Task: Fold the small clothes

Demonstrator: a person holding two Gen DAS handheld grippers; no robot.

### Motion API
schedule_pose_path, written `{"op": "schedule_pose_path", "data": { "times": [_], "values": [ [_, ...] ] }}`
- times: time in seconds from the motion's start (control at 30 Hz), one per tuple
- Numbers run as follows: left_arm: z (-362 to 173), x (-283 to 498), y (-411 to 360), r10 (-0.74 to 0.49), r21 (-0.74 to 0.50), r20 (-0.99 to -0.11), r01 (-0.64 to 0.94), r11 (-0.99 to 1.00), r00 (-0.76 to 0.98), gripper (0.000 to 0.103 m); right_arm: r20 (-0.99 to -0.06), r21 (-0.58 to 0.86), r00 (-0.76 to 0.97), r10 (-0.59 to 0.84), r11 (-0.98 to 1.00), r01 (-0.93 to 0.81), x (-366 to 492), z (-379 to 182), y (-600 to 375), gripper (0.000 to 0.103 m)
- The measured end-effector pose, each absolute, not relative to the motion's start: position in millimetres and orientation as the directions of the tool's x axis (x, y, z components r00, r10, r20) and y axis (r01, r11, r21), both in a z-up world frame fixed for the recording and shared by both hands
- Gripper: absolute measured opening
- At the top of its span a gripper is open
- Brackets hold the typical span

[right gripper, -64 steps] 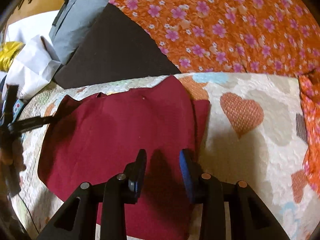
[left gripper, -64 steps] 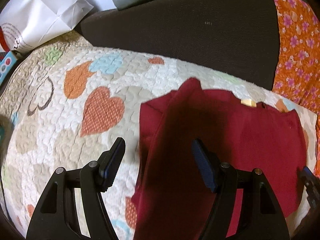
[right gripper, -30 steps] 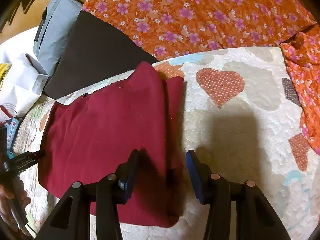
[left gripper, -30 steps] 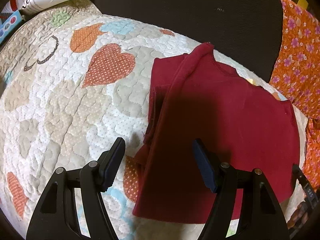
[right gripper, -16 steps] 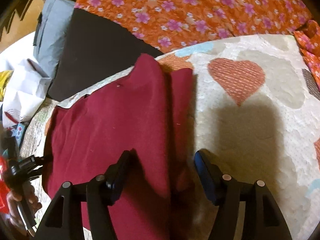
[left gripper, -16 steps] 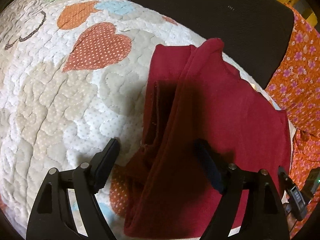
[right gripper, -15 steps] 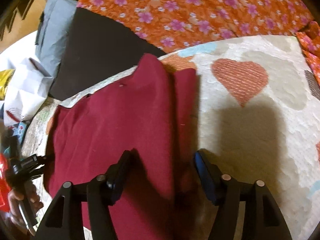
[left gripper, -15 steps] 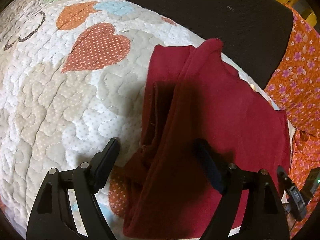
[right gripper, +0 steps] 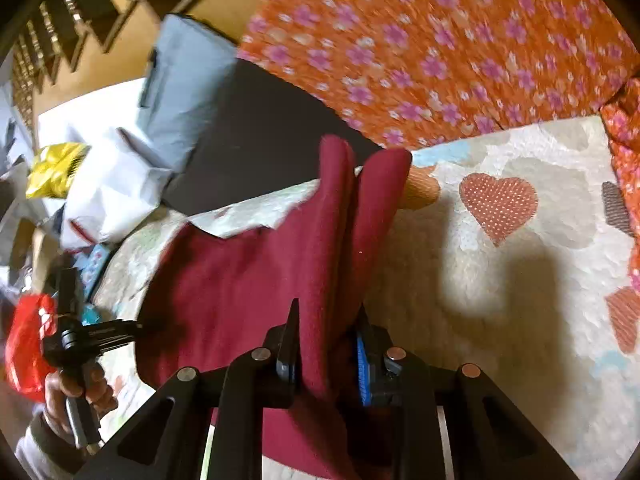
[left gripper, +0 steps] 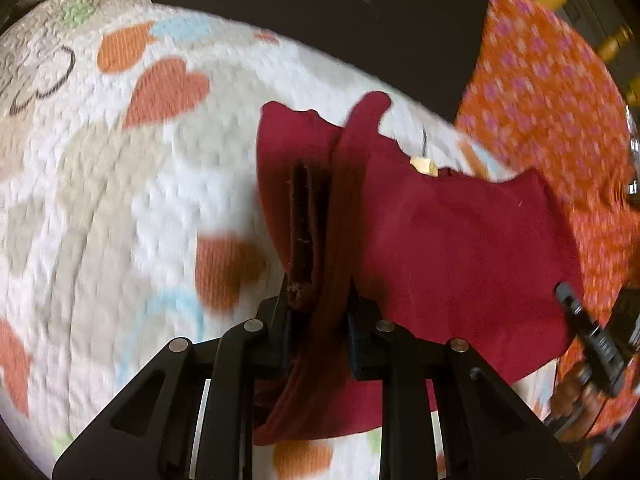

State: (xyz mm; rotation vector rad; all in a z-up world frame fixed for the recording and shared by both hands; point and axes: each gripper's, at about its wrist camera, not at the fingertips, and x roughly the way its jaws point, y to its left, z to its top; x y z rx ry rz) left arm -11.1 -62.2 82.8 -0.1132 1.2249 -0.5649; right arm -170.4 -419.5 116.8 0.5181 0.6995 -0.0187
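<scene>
A small dark red garment (left gripper: 460, 248) lies on a white quilt with orange hearts (left gripper: 100, 200). My left gripper (left gripper: 318, 312) is shut on the garment's folded near left edge and lifts it off the quilt. In the right wrist view my right gripper (right gripper: 326, 344) is shut on the garment's (right gripper: 248, 280) folded near right edge, also raised. The fabric between the two grippers hangs as a sheet. The other gripper shows at the edge of each view: the right one (left gripper: 588, 336) and the left one (right gripper: 92, 336).
A dark cushion (left gripper: 340, 16) lies beyond the quilt's far edge. An orange flowered cloth (right gripper: 440, 48) covers the far right. A grey pillow (right gripper: 184, 84), white bags (right gripper: 108, 184) and a yellow packet (right gripper: 52, 168) sit at the far left.
Both grippers have closed on the garment's near corners and lifted them. Half a second ago both stood open over the garment lying flat.
</scene>
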Motion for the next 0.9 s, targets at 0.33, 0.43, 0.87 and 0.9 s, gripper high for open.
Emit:
{"op": "schedule_pose_path", "data": {
  "times": [0.33,0.43,0.87,0.9],
  "values": [
    [65,-66,-36,-0.321,-0.261,-0.926,0.275,0.925,0.201,0.026,-0.804,0.149,0.585,-0.104,0.918,0.368,-248,87,-410,0.030],
    [70,-75,-26,-0.321,-0.260,-0.918,0.255,0.931,0.234,0.026,-0.723,0.265,0.690,-0.024,0.913,0.309,-242,123,-403,0.031],
    [45,-68,-39,-0.279,-0.222,-0.935,0.253,0.942,0.220,0.042,-0.752,0.370,0.570,0.332,0.928,-0.052,-34,113,-222,0.031],
    [44,-67,-41,-0.274,-0.217,-0.936,0.253,0.943,0.220,0.044,-0.772,0.354,0.548,0.321,0.934,-0.047,-20,103,-214,0.031]
  ]
}}
